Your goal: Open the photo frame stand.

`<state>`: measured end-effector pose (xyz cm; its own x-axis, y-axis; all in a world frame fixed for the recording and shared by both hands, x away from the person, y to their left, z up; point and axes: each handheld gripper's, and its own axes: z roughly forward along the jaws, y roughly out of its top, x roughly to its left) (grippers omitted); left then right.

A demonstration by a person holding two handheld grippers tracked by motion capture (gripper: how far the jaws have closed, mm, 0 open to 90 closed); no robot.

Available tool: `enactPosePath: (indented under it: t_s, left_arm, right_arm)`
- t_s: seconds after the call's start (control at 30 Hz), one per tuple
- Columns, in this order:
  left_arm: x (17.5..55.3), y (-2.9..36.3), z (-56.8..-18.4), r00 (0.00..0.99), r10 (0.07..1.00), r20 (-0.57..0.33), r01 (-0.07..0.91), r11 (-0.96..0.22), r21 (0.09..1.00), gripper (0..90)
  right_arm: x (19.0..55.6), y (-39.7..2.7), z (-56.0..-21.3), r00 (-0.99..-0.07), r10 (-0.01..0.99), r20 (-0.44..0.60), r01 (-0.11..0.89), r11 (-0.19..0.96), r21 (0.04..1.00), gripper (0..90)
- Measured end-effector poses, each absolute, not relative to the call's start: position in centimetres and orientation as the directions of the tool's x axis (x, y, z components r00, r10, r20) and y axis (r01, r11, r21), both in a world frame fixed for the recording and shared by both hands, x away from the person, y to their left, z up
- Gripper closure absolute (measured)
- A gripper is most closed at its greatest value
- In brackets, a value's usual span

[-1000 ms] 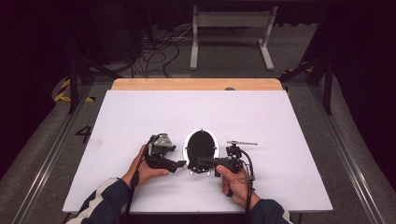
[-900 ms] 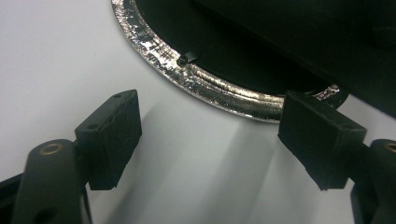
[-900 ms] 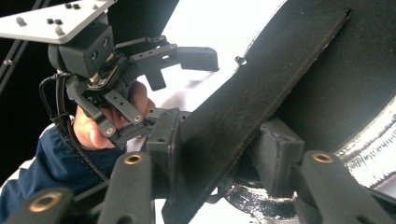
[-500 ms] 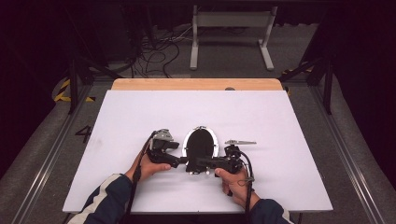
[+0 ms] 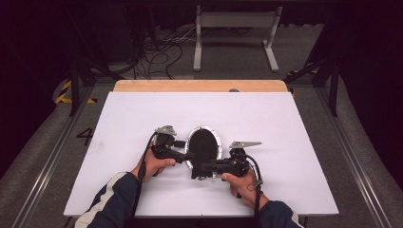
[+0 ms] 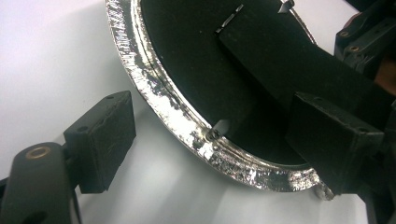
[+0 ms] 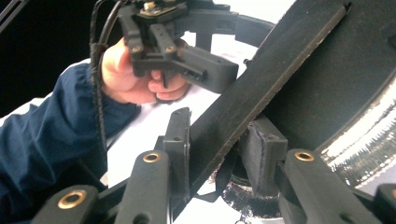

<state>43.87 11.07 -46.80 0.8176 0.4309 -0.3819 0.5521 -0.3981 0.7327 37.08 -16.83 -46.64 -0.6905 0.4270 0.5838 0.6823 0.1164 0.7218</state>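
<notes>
Roughly centred: frame (image 5: 204, 147), an oval with a silver rim and a black back, lies face down on the white worktop (image 5: 294, 123), nearer the person's edge than the far wooden edge.
Open room: bare worktop on both sides and beyond the frame; only a narrow strip lies between the hands and the near edge.
Stand (image 7: 261, 79): a black flat strut on the frame's back, lifted clear at an angle.
Left gripper (image 6: 210, 140): jaws wide apart and just been opening; they straddle the frame's silver rim, one pad outside on the worktop, the other over the black back, neither pressing.
Right gripper (image 7: 217, 149): jaws just been closing, now clamped on the stand at the frame's near end.
</notes>
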Motion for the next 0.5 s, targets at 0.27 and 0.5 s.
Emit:
enactPosePath:
  t_s: [0.27, 0.5]
  left_arm:
    - [43.6, 11.3, -46.1, 0.847, 0.392, -0.360, 0.507, -0.393, 0.767, 24.5]
    - [43.4, 12.0, -45.4, 0.869, 0.383, -0.313, 0.459, -0.389, 0.799, 43.5]
  right_arm:
    - [36.9, -16.9, -46.3, -0.742, 0.398, 0.540, 0.636, 0.162, 0.755, 68.2]
    - [36.6, -16.9, -46.0, -0.770, 0.385, 0.509, 0.606, 0.193, 0.772, 71.2]
